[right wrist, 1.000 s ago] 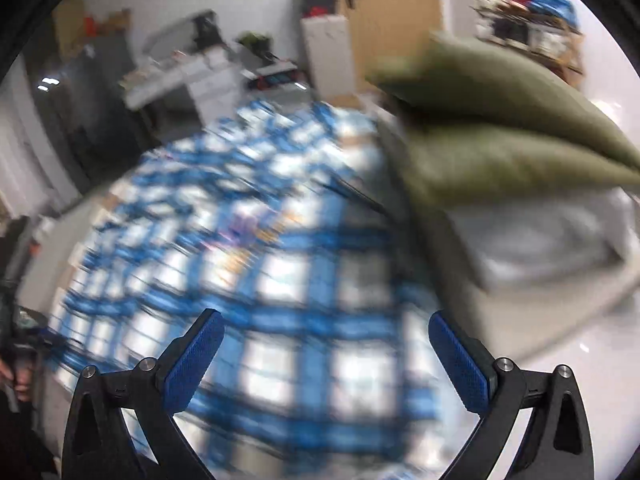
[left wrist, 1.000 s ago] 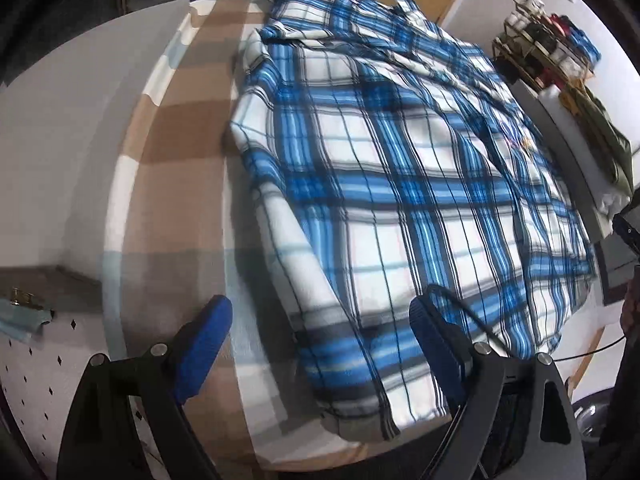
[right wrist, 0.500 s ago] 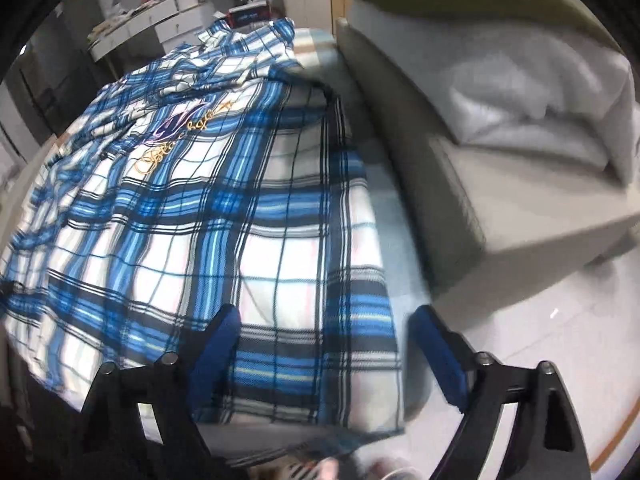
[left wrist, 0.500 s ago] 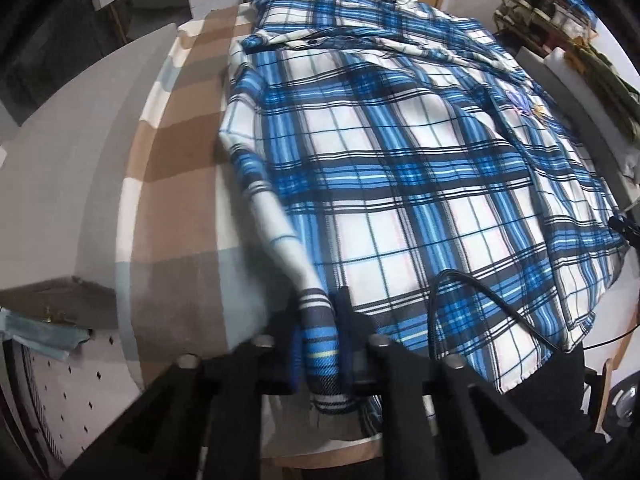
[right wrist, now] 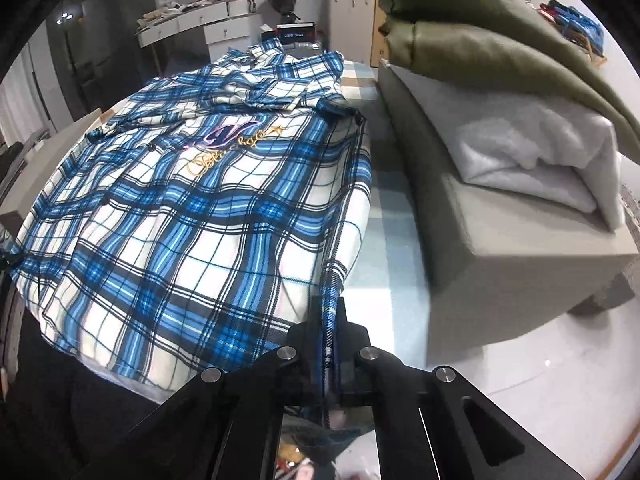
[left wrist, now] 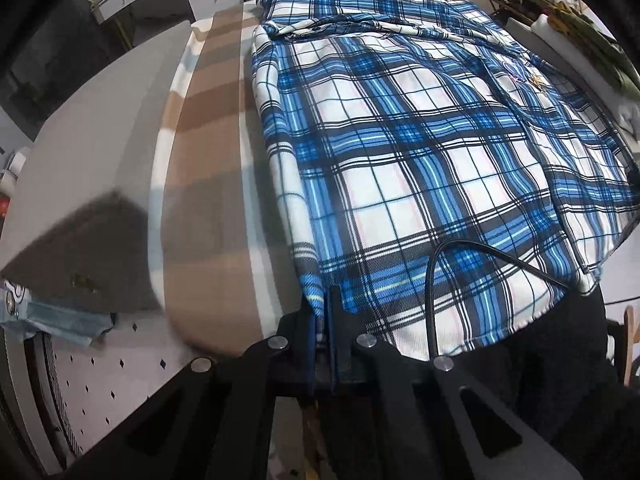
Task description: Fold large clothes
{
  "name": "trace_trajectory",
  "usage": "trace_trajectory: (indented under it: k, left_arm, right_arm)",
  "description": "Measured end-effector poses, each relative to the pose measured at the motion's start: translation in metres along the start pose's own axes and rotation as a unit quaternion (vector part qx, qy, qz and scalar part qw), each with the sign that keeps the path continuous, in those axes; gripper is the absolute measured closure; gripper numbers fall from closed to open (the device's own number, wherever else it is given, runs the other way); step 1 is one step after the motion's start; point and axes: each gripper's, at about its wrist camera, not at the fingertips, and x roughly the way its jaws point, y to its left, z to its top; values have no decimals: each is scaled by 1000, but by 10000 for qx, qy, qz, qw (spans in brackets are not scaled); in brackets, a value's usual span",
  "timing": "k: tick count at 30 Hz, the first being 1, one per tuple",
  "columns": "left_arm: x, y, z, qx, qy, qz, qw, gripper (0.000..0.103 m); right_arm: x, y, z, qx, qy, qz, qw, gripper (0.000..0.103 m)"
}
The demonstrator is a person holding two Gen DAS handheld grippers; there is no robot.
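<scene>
Bright, even indoor light – strong fisheye warp + dark vignette at edges, slight blur bottom-left.

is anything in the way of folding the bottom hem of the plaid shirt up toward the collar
Nothing visible is. Both the left hand-held gripper and the right hand-held gripper are shut on the near hem corners of the plaid shirt. Its top is bare up to the collar; the green cushions sit off to the side.

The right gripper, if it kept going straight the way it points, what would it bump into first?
The right gripper is already shut on the near hem of the plaid shirt, so it would push into that shirt first. Beyond it lies the striped cover beside the grey cushion; depth is hard to judge.
</scene>
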Motion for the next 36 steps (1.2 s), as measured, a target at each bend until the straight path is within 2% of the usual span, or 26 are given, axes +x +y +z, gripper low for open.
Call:
trace_trajectory:
  k: [3, 6, 8, 9, 11, 12, 13, 14, 15, 16, 17, 18, 19, 20, 21, 22, 23, 24, 25, 26, 28, 29, 31, 33, 34, 36]
  left_arm:
    - [-5, 3, -12, 38, 30, 51, 10000, 102]
    - [-15, 15, -15, -82, -91, -86, 9999, 102]
    - [-42, 31, -15, -289, -429, -567, 9971, 101]
    - [-56, 37, -11, -401, -563, -807, 9943, 100]
    - [-97, 51, -14, -463, -1047, -1447, 9828, 87]
    - [-122, 53, -17, -378, -1408, -1653, 9754, 66]
    - [-149, 55, -18, -282, -1828, -1749, 9671, 36]
    - [-178, 56, -17, -203, -2269, -1841, 9561, 25]
    - [-208, 58, -18, -101, -2751, -2019, 9399, 18]
    - [-228, 59, -15, 3, -3067, -2188, 9263, 18]
    - [-262, 60, -11, 195, -3532, -2499, 9014, 17]
    - [-285, 60, -8, 303, -3835, -2638, 8845, 12]
    - [-304, 60, -2, 344, -4162, -2638, 8695, 0]
    - [-321, 59, 3, 338, -4544, -2538, 8532, 1]
    - [-330, 58, 5, 346, -4828, -2429, 8407, 1]
    - [-339, 57, 14, 301, -5185, -2165, 8267, 1]
    - [-343, 54, 31, 109, -5527, -1734, 8151, 1]
    - [-341, 51, 49, -43, -5659, -1448, 8116, 1]
    - [-334, 44, 73, -137, -5637, -1188, 8173, 1]
    - [-323, 37, 100, -126, -5515, -1023, 8278, 1]
    - [-298, 20, 147, 33, -5171, -872, 8514, 1]
    - [-277, 8, 182, 170, -4862, -756, 8704, 1]
    - [-230, -14, 247, 474, -4235, -582, 9028, 1]
    - [-188, -22, 295, 531, -3681, -627, 9261, 1]
    - [-156, -26, 332, 509, -3316, -643, 9398, 1]
    - [-109, -17, 380, 303, -2755, -727, 9581, 1]
  right_arm:
    - [4, -4, -1, 29, 180, 5, 9998, 100]
    - [2, -4, 4, 14, 25, -190, 9998, 91]
    - [-5, -9, 11, 191, -105, -151, 9996, 69]
    - [-16, -14, 14, 355, -311, 32, 9989, 65]
    - [-44, -21, 18, 607, -801, 429, 9940, 54]
    - [-58, -21, 25, 662, -1045, 664, 9901, 50]
    - [-75, -19, 29, 673, -1292, 922, 9850, 41]
    - [-95, -15, 35, 629, -1554, 1177, 9788, 31]
    - [-113, -9, 43, 532, -1817, 1365, 9724, 27]
    - [-132, -2, 52, 371, -2086, 1508, 9656, 19]
    - [-150, 7, 63, 171, -2343, 1613, 9585, 12]
    - [-166, 16, 75, 2, -2588, 1687, 9511, 6]
    - [-181, 24, 85, -135, -2830, 1754, 9429, 0]
    - [-193, 34, 98, -239, -3069, 1832, 9336, 0]
    - [-202, 38, 104, -296, -3206, 1913, 9272, 0]
    - [-210, 44, 116, -367, -3352, 2045, 9189, 0]
    - [-217, 51, 136, -438, -3490, 2210, 9096, 0]
    - [-221, 55, 148, -460, -3569, 2320, 9037, 0]
    - [-220, 60, 165, -460, -3609, 2391, 9003, 0]
    - [-216, 66, 181, -455, -3621, 2397, 8996, 0]
    - [-199, 79, 217, -415, -3627, 2324, 9015, 0]
    - [-189, 82, 235, -332, -3594, 2260, 9048, 0]
    - [-161, 90, 272, -194, -3399, 2250, 9130, 0]
    - [-132, 93, 303, -91, -3090, 2174, 9258, 0]
    - [-113, 91, 321, 8, -2874, 2123, 9340, 0]
    - [-70, 89, 359, 191, -2399, 2196, 9454, 0]
